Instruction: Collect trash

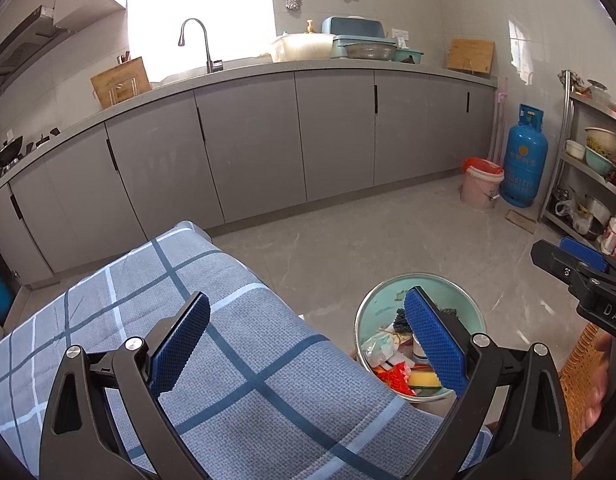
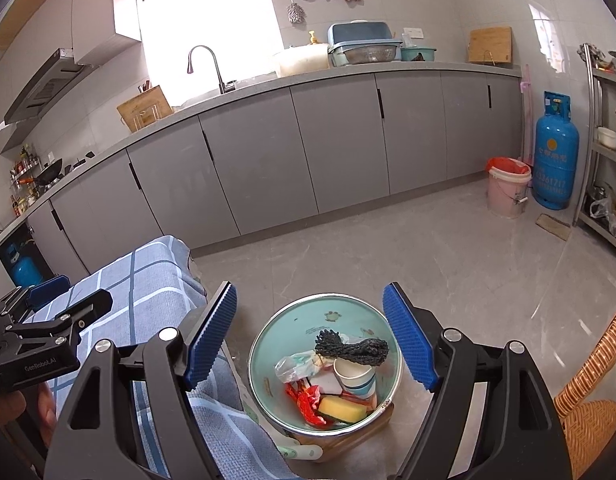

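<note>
Left claw (image 1: 308, 344): jaws wide apart, nothing between them; it hangs above the right edge of the tabletop (image 1: 244, 392), which has a blue checked cloth.
Right claw (image 2: 309, 342): jaws wide apart, empty, above the bin (image 2: 268, 344).
Bin: on the floor (image 2: 427, 248), just beside the right edge of the tabletop.
Trash: inside the bin lie a black rope (image 2: 351, 347), a paper cup (image 2: 355, 378), a yellow sponge (image 2: 341, 409) and a red wrapper (image 2: 306, 402).

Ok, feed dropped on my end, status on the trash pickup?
Left gripper open, empty. Right gripper open, empty, above the bin. Bin holds cup, sponge, black cord. Checked cloth bare, nothing blocking.
</note>
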Motion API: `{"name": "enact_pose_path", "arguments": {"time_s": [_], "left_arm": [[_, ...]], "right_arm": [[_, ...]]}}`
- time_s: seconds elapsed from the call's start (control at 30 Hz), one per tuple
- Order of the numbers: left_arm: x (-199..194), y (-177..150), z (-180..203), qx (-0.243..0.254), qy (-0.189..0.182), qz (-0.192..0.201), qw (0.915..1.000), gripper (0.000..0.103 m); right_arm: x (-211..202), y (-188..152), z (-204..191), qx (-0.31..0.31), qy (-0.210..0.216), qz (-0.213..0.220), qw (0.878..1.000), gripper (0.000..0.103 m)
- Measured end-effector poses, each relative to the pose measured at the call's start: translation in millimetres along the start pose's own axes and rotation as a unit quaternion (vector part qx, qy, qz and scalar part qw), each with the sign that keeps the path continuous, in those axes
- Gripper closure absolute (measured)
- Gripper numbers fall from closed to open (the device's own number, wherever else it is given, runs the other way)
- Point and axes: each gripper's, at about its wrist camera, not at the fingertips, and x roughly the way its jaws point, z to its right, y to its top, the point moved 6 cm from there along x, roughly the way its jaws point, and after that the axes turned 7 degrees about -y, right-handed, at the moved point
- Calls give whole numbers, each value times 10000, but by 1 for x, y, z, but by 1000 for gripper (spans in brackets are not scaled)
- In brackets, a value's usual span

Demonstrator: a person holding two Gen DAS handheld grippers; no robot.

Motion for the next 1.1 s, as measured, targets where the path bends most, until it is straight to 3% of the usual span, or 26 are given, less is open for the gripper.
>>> {"name": "enact_pose_path", "arguments": {"time_s": [1.1], "left_arm": [[-8,5,0,-18,-17,112,9999,4]], "right_arm": [[-12,-1,-3,-11,14,131,9999,24]]}}
